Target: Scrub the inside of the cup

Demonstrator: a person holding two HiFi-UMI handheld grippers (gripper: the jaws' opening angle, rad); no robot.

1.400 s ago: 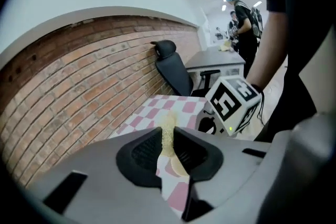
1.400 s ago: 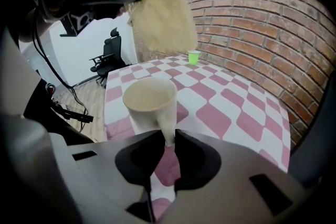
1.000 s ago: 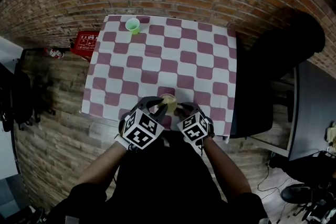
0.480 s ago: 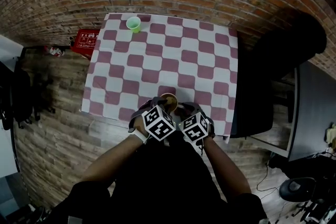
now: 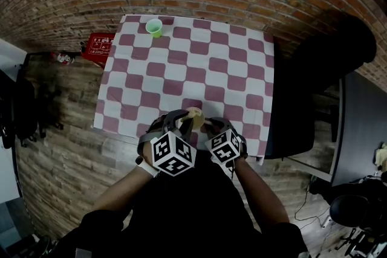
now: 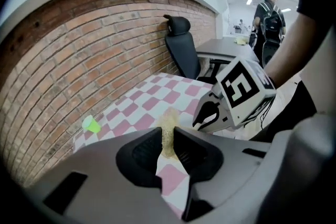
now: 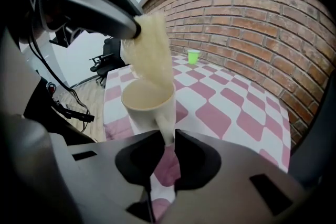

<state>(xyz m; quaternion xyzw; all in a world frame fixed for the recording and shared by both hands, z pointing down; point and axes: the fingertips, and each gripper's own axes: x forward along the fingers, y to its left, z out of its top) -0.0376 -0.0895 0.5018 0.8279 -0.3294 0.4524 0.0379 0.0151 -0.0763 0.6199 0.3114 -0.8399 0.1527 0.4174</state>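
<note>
A cream cup (image 7: 149, 105) stands near the front edge of the checkered table (image 5: 181, 69). My right gripper (image 7: 167, 147) is shut on the cup's handle (image 7: 166, 128). My left gripper (image 6: 168, 144) is shut on a pale yellow sponge (image 6: 169, 128). In the right gripper view the sponge (image 7: 152, 50) hangs from the left gripper (image 7: 105, 8) over the cup's mouth, its lower end at the far rim. In the head view both grippers, left (image 5: 181, 122) and right (image 5: 210, 125), flank the cup (image 5: 195, 116). Whether the sponge touches the inside is unclear.
A small green cup (image 5: 154, 27) stands at the table's far left corner. A black office chair (image 5: 326, 51) sits to the right of the table, a red box (image 5: 98, 48) lies on the floor at left. A brick wall runs behind.
The left gripper swung in toward the cup half a second ago, then drew back toward me and rolled. The right gripper and the cup have stayed still.
</note>
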